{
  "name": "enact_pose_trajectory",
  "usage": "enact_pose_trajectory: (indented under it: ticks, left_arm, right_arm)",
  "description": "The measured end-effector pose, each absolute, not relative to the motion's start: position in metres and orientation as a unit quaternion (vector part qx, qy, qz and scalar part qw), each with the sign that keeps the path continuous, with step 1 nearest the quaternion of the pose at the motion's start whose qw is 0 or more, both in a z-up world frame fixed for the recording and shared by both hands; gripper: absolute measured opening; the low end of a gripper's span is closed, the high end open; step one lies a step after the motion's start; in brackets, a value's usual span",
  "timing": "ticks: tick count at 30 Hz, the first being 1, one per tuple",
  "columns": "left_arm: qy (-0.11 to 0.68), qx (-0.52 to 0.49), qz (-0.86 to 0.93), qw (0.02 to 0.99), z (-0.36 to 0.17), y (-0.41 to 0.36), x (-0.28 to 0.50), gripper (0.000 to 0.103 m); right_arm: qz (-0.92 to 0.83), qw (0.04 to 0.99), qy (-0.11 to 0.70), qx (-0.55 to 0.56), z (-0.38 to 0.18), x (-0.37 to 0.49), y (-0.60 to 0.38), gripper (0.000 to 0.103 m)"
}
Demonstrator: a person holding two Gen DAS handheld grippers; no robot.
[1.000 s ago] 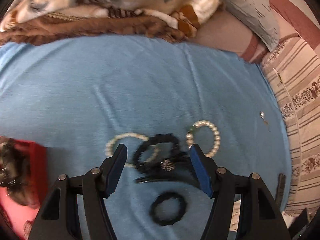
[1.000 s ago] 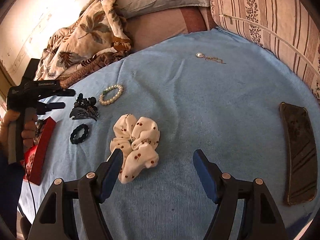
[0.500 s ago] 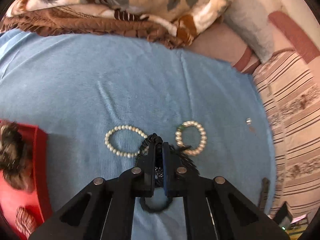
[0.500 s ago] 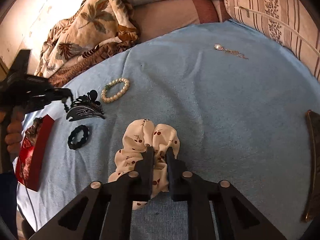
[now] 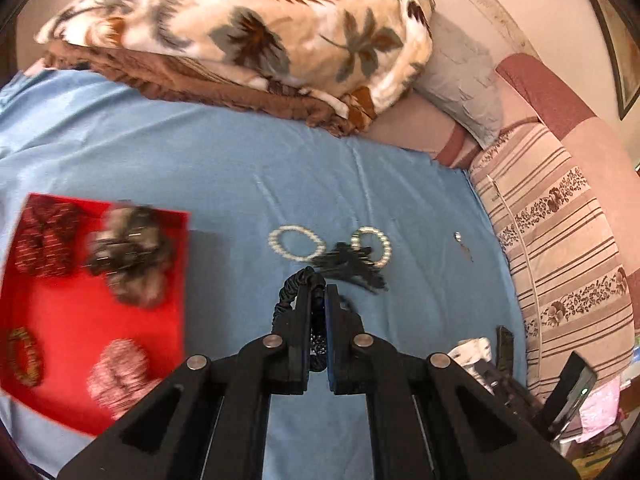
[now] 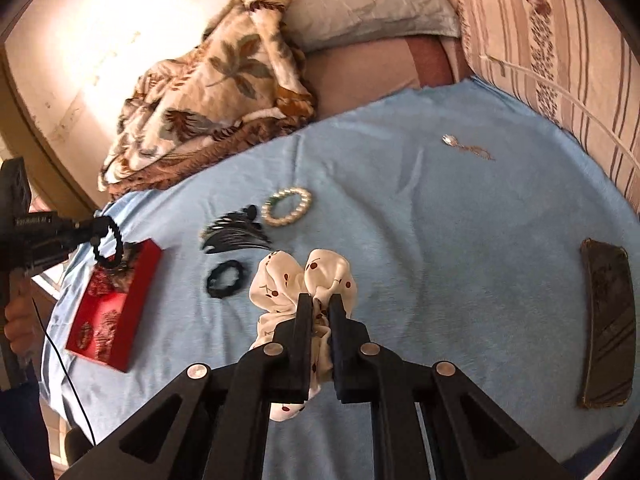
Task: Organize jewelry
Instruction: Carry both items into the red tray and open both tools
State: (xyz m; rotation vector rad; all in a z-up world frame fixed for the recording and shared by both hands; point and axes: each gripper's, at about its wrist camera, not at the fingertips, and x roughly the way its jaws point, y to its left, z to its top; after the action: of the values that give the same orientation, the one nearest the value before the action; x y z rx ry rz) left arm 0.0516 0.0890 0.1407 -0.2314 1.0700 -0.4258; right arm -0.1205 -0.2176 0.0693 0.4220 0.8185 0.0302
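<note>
- My left gripper (image 5: 318, 286) is clamped on a black bead bracelet (image 6: 107, 246), which hangs clear of the bed beside the red box (image 5: 100, 320).
- My right gripper (image 6: 320, 304) pinches a cherry-print scrunchie (image 6: 288, 280) over the blue sheet (image 6: 440, 260).
- Both look light. The scrunchie is soft and takes a pinch anywhere; the beads seem slippery, so I'd hold across the strand.
- A pearl bracelet (image 6: 287, 206), hair claw (image 6: 234, 232) and black tie (image 6: 226, 279) lie on the sheet.
</note>
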Motion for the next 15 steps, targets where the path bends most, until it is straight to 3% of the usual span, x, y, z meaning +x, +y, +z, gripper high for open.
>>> enact_pose_trajectory:
  ticks: [6,15]
  left_arm:
    - [0.494,-0.128,-0.143,0.848,0.143,0.173,0.044,0.006]
    - [0.506,-0.172,-0.065,0.842,0.104,0.275,0.062,0.006]
  right_arm:
    - [0.066,0.901,0.393,0.170,0.094,-0.114,-0.165,0.009]
    - [0.195,0.879,0.415,0.133,0.106,-0.053,-0.024,0.009]
